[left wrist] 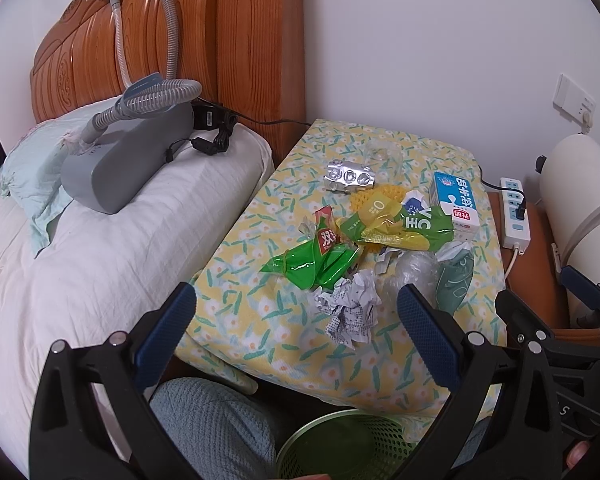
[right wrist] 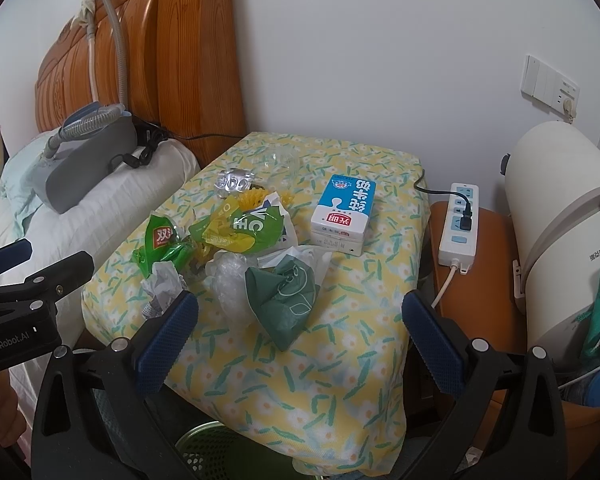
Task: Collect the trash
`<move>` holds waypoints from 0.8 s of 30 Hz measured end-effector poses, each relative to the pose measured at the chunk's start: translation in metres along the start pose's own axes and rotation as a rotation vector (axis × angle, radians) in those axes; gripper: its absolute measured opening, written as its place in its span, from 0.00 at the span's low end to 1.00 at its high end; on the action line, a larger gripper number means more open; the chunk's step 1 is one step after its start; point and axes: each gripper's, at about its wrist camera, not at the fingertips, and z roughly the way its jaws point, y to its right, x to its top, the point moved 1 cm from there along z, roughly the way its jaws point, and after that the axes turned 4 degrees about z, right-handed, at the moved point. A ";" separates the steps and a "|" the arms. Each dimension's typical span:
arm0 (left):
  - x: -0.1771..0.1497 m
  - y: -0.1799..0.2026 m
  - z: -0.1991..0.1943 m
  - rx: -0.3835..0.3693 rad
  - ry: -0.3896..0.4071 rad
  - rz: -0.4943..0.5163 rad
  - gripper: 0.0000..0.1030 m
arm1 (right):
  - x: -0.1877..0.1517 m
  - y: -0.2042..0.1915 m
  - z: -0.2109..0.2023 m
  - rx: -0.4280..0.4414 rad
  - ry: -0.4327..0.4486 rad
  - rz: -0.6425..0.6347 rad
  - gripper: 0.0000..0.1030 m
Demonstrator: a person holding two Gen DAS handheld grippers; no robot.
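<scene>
The left gripper (left wrist: pixel 296 312) hangs with its fingers (left wrist: pixel 168 328) spread wide and empty; the crumpled paper (left wrist: pixel 348 312) lies between their tips on the flowered bench (left wrist: pixel 260 320), the green wrappers (left wrist: pixel 316 260) just beyond. The right gripper (right wrist: pixel 300 320) is spread wide and empty too, the dark green bag (right wrist: pixel 284 300) between its fingers (right wrist: pixel 432 344) and the milk carton (right wrist: pixel 344 216) farther ahead. A green mesh bin (left wrist: pixel 340 444) sits under the left fingers, below the bench edge.
</scene>
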 end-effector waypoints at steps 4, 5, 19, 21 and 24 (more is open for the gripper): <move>0.000 0.000 0.000 0.000 0.000 0.002 0.94 | 0.000 0.000 0.000 0.000 0.000 0.001 0.98; 0.000 0.000 0.000 0.001 0.000 0.003 0.94 | 0.000 0.000 0.000 -0.001 0.000 0.001 0.98; -0.002 0.000 0.000 0.000 -0.002 0.001 0.94 | -0.002 0.001 0.002 -0.003 -0.005 0.000 0.98; -0.001 0.000 0.000 0.000 -0.003 0.002 0.94 | -0.001 0.000 0.002 -0.003 -0.006 0.000 0.98; -0.002 0.000 0.000 0.001 -0.002 0.001 0.94 | -0.002 0.001 0.002 -0.003 -0.006 0.000 0.98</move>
